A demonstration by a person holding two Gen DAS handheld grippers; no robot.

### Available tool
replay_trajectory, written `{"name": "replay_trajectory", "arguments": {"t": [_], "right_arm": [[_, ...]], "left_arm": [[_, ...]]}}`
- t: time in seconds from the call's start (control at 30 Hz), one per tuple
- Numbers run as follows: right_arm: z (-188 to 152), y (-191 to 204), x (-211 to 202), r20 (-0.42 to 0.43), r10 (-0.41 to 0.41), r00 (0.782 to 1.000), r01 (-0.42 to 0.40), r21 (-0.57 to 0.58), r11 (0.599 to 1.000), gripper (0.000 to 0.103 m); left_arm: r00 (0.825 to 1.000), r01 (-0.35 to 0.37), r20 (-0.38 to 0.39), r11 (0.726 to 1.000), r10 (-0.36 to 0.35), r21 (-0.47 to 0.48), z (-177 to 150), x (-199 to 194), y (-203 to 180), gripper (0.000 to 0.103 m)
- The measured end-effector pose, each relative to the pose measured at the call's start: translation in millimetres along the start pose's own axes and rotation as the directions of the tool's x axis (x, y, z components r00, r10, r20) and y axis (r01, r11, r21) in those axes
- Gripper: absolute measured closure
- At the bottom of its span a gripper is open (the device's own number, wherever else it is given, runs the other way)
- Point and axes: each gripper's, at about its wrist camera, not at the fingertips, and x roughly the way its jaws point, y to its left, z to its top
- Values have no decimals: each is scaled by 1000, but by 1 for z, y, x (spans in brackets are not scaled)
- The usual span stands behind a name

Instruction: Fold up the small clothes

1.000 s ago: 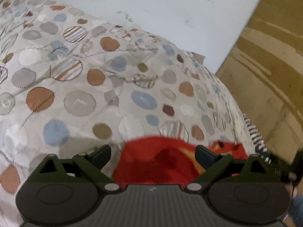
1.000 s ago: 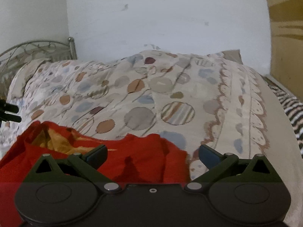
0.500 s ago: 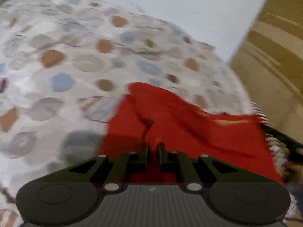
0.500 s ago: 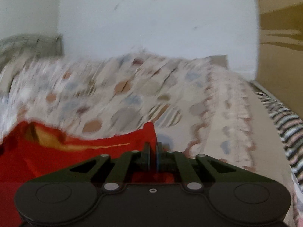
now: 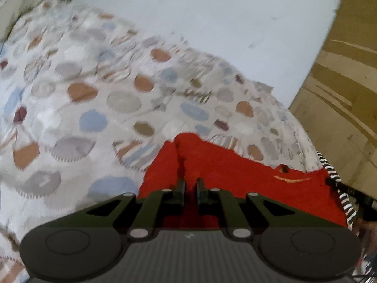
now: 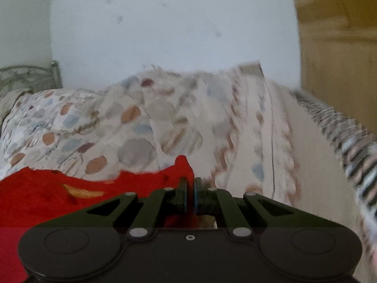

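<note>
Here, left wrist view: the left hand-held gripper has its jaws drawn nearly together on a fold of the red garment, red cloth showing in the narrow slot between the two fingers; grip on the cloth, near its left end. The garment stretches away to the right as a taut band across the bed, a yellow-orange streak of print near its upper edge. It lies on the bedspread, pale with blue, rust, grey and striped circles, much of it blurred. A black-and-white striped cloth runs along the bed's right edge, just beside the garment's far end. Pale wall behind; wooden panelling to the right. Right wrist view: the right hand-held gripper is likewise pinched closed, blue-edged pads almost meeting, a peak of the red garment rising just above the fingertips and red cloth visible low between the fingers; it holds the garment's right-hand corner. The rest of the garment spreads to the left, with the same yellow-orange streak. Beyond it the spotted bedspread is rumpled into a mound, a metal bed frame at the far left, striped cloth along the right edge, blurred. So each end of the garment is held.
</note>
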Motion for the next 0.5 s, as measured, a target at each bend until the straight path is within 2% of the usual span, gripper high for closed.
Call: {"name": "replay_trajectory", "arguments": {"t": [0.1,0.17,0.2,0.27,0.33,0.37,0.4,0.43,0.47,0.5], "right_arm": [[5,6,8,-14,-16,1000,15,-47,999,98],[1,4,22,-102,-52,993,46,-62,997,92],[-2,1,24,-121,-56,991,51,-45,998,87],[-6,-8,15,-112,-39,993,42,27,999,74],[-10,-16,-2,-103,-18,994,27,82,996,50],[-11,-18,-11,-97,-10,995,19,92,996,44],[-12,-19,-21,-92,-6,996,15,98,995,34],[-14,-18,-33,-89,1,996,8,102,995,23],[-16,-17,-44,-84,15,996,-6,105,994,18],[-19,-15,-57,-73,34,997,-26,113,993,8]], "left_arm": [[998,-60,-25,995,62,76,-6,7,-11,94],[996,-69,-55,995,74,77,-9,12,-10,92],[996,-59,-63,997,63,56,-10,12,-7,88],[997,-37,-66,999,37,0,-10,8,-1,80],[999,-22,-49,999,21,-26,-10,2,3,64],[999,-23,-34,999,22,-30,-10,-1,4,58],[1000,-26,-16,999,25,-33,-11,-4,4,42],[999,-38,5,999,38,-38,-12,-8,4,30],[999,-50,18,998,50,-40,-12,-10,2,29],[998,-58,24,998,59,-35,-13,-13,0,28]]}}
